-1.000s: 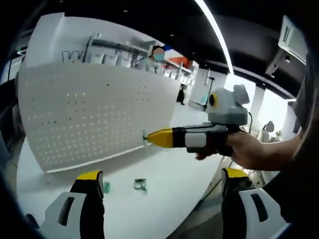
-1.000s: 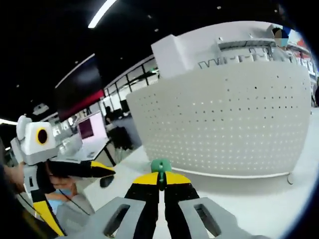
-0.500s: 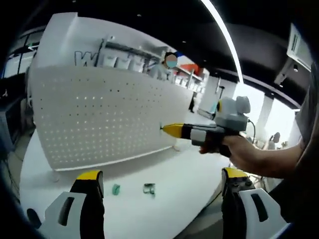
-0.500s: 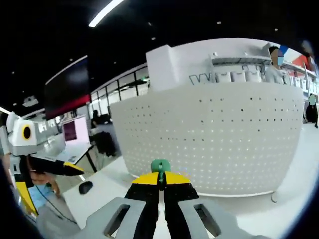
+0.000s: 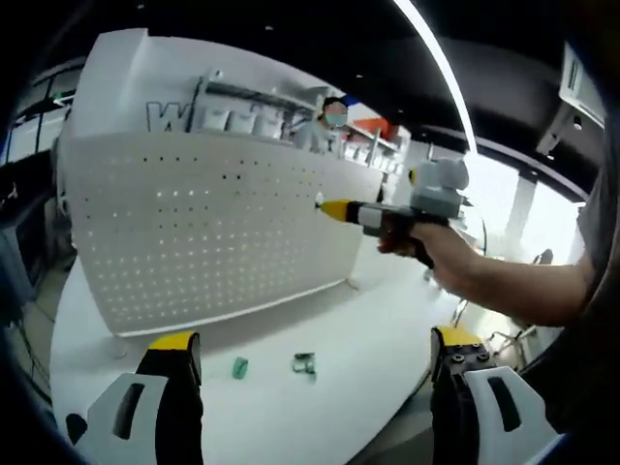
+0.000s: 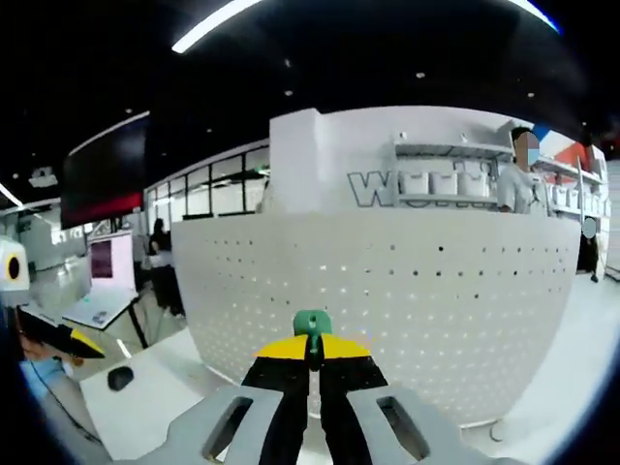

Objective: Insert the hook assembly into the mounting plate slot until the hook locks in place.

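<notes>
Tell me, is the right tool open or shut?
Shut: the right tool pinches a green hook between its closed yellow tips.

**White board, yellow tips, green parts**

The pegboard (image 5: 203, 232) is white, dotted with regular rows of small holes. The worktop (image 5: 320, 407) is white too. At lower centre, two small green pieces (image 5: 239, 367) lie on it. The right tool (image 6: 312, 360) has yellow-and-black tips on grey arms, closed on a green hook (image 6: 312, 325). The left tool (image 5: 315, 387) shows matching yellow, black and grey.
</notes>
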Demonstrator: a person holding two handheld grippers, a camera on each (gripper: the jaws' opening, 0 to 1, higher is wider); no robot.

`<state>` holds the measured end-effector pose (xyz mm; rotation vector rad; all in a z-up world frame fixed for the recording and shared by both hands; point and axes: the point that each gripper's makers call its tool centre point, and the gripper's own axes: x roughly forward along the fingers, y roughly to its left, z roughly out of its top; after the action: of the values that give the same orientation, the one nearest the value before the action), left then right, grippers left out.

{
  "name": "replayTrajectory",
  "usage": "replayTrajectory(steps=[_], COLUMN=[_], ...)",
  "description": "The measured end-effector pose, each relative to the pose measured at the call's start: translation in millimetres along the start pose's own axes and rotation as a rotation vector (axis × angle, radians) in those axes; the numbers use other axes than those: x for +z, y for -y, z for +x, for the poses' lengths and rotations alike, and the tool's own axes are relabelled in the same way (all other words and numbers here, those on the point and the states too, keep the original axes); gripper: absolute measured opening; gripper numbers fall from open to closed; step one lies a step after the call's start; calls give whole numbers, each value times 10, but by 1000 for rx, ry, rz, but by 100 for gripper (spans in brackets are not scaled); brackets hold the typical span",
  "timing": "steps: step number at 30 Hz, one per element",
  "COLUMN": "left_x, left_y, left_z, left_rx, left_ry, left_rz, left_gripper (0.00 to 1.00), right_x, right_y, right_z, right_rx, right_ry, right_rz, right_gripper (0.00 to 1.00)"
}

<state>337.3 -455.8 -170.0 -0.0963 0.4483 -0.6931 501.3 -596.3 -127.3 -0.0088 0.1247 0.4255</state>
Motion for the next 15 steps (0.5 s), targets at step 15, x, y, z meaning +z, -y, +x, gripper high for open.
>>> replayTrajectory(steps=[15], left_x=[31], left_y=[-106], left_z=[5], left_rx=[19], left_ry=[2], left_rz=[-37], left_gripper=[100], right_x=[399], right_y=[465], right_z=[300], right_rx=[-113], right_ry=[97], right_rz=[5], right_gripper=[0])
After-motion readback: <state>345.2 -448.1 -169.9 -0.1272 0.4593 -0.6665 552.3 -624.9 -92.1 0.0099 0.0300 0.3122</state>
